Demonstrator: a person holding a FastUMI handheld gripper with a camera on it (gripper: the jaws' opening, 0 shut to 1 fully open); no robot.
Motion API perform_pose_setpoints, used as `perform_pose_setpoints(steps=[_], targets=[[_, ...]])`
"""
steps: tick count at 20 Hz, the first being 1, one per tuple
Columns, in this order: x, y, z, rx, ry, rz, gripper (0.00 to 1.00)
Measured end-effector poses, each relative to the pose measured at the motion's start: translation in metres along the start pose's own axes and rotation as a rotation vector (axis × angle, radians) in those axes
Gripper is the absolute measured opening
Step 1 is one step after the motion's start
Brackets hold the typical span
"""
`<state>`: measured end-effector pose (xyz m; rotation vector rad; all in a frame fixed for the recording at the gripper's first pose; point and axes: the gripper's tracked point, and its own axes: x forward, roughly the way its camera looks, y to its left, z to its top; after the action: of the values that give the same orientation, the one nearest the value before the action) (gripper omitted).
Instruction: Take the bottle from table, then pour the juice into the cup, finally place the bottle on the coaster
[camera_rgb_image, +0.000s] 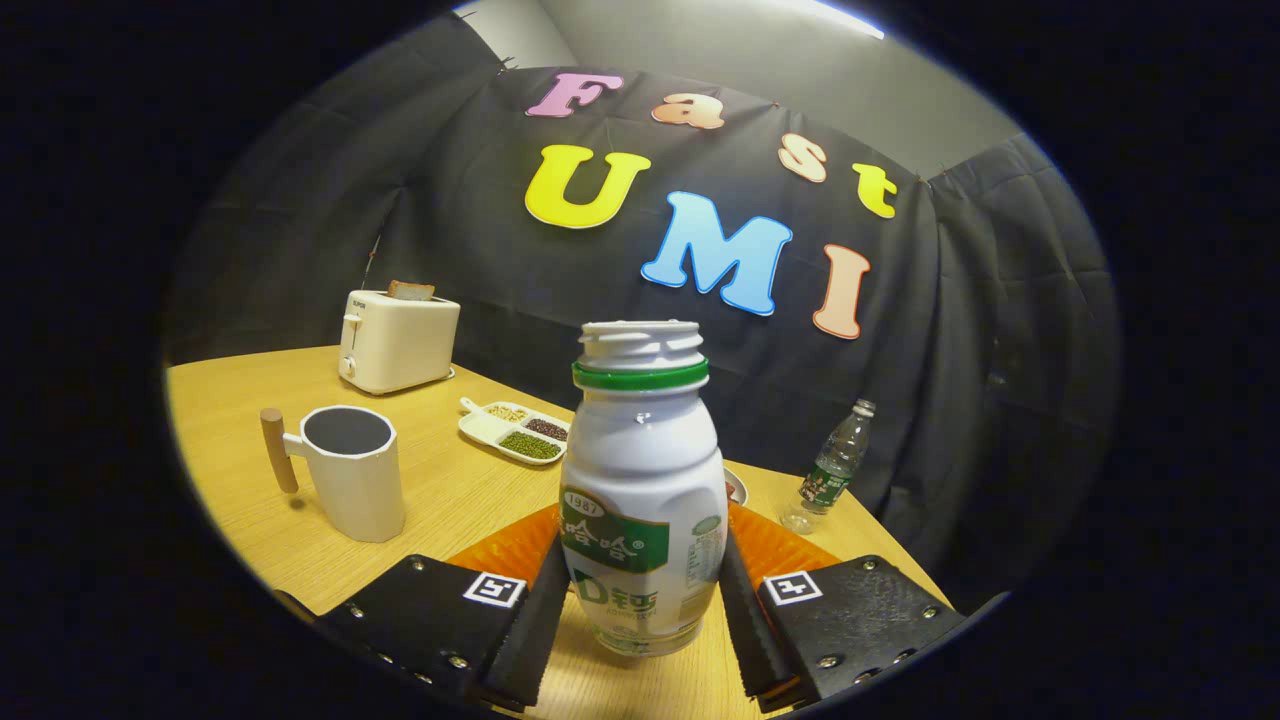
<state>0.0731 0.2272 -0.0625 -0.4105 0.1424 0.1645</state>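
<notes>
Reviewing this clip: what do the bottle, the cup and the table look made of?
Bottle, between the gripper fingers: opaque white plastic, glossy, moulded threads at its neck. Cup: matte white, likely ceramic, with a wooden-looking handle. Table: light wood grain, possibly laminate.

Light comes from a ceiling strip (840, 15) high above my booth, bright and slightly blown out. It puts a soft glare on the white bottle (642, 480) standing between my gripper (640, 610) fingers, which flank it closely. The cup (350, 480) casts a faint shadow on the table (240, 400). Fisheye bending curves the table edge; focus is sharp throughout.
</notes>
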Motion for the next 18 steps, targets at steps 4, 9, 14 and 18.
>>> perform_pose_setpoints(steps=[4, 9, 14, 18], targets=[[0.005, 0.009, 0.004, -0.073, 0.007, 0.015, 0.72], [0.019, 0.020, 0.009, -0.202, 0.015, 0.040, 0.72], [0.031, 0.036, 0.012, -0.286, 0.009, 0.068, 0.72], [0.039, 0.049, 0.017, -0.374, 0.001, 0.080, 0.72]])
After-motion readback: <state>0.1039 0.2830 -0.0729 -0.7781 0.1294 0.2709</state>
